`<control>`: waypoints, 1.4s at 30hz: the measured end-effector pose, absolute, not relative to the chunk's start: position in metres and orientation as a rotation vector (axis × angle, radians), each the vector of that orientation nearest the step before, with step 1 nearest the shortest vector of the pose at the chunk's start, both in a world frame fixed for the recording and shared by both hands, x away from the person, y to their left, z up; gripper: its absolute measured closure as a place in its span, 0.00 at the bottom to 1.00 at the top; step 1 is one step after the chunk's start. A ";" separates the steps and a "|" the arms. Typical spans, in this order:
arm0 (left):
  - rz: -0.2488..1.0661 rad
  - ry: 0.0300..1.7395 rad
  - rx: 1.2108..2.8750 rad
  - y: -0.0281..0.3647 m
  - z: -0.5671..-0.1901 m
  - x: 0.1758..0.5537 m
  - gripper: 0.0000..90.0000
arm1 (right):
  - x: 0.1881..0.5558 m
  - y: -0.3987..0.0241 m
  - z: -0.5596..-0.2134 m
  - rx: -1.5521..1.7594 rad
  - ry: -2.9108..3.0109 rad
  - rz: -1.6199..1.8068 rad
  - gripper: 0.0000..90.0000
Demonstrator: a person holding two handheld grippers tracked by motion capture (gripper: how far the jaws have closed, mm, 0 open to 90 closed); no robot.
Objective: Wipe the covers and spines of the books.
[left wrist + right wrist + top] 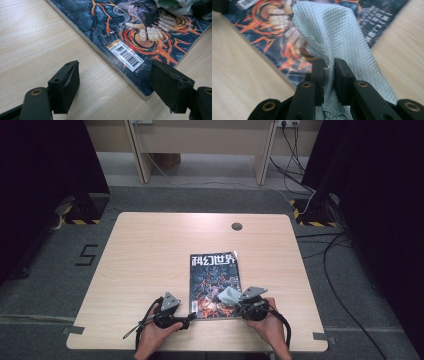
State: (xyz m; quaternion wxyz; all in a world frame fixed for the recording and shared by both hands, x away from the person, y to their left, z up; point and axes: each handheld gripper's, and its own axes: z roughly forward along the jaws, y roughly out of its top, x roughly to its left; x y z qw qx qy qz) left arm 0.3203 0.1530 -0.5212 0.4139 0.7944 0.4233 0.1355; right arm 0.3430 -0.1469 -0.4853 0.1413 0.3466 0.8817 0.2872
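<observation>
A magazine (215, 285) with a dark blue and orange cover lies flat near the table's front middle. Its near corner with the white barcode (127, 58) sits between and just beyond the jaws of my left gripper (120, 86), which stands open at the magazine's near-left corner (186, 319). My right gripper (329, 75) is shut on a pale blue waffle-textured cloth (337, 37). That cloth (229, 295) drapes over the magazine's lower right part, with the right gripper (239, 303) low at its edge. The cloth hides part of the cover art.
The light wooden table (150, 250) has a round cable hole (236, 226) at the back. Black curtains and cables flank the table on the floor. A hand holds each gripper at the front edge.
</observation>
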 end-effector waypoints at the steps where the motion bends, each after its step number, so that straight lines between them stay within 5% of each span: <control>1: 0.341 1.062 2.003 0.154 -0.521 0.320 0.26 | 0.341 -0.145 -0.485 1.000 2.558 0.826 0.88; 22: 0.338 1.060 2.000 0.154 -0.521 0.321 0.26 | 0.322 -0.078 -0.492 0.854 2.638 0.984 0.88; 42: 0.341 1.058 2.000 0.154 -0.521 0.321 0.26 | 0.346 -0.153 -0.489 1.088 2.442 0.824 0.89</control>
